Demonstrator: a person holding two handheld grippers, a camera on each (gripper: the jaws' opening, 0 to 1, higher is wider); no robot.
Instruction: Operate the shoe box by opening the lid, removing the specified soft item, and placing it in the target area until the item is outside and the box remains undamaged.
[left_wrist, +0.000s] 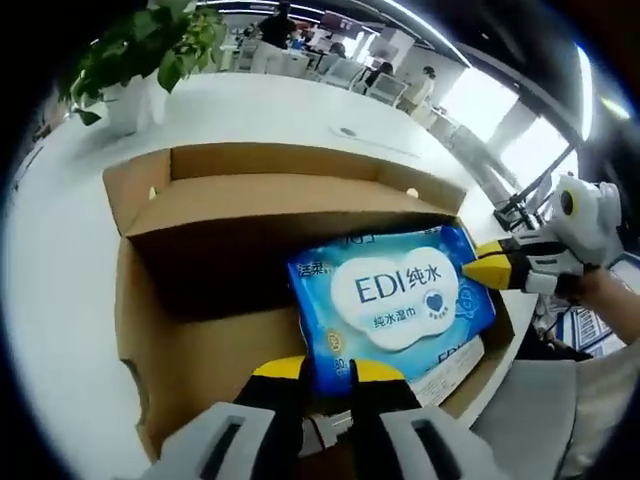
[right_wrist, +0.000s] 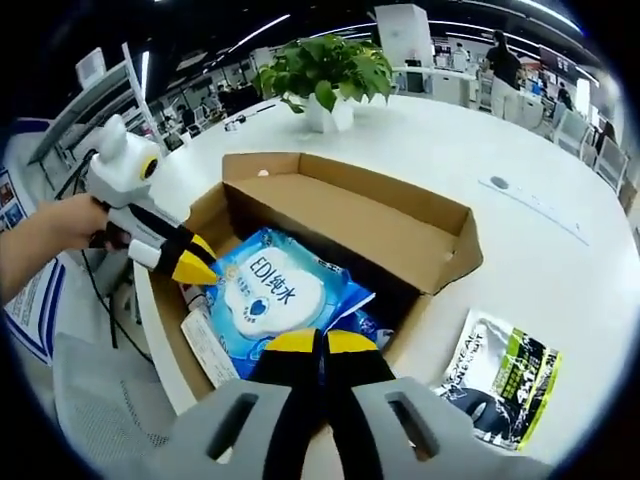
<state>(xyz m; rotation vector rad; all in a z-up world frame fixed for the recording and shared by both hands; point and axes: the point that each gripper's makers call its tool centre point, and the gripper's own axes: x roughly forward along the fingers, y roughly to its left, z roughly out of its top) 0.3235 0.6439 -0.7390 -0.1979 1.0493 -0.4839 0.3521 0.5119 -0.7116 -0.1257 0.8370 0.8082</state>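
Both our grippers, left and right, pinch the wipes pack inside the open box, jaws pressed on its edges.

The blue wet-wipes pack read "EDI纯水" in large letters, with "纯水湿巾" beneath on its white cloud-shaped label; the smaller print was illegible.

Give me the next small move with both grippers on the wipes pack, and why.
Probably lift the blue wipes pack straight up, both grippers together. The box lid is already open, the left gripper and right gripper each appear shut on opposite edges of the pack, and it still sits inside the cardboard box.
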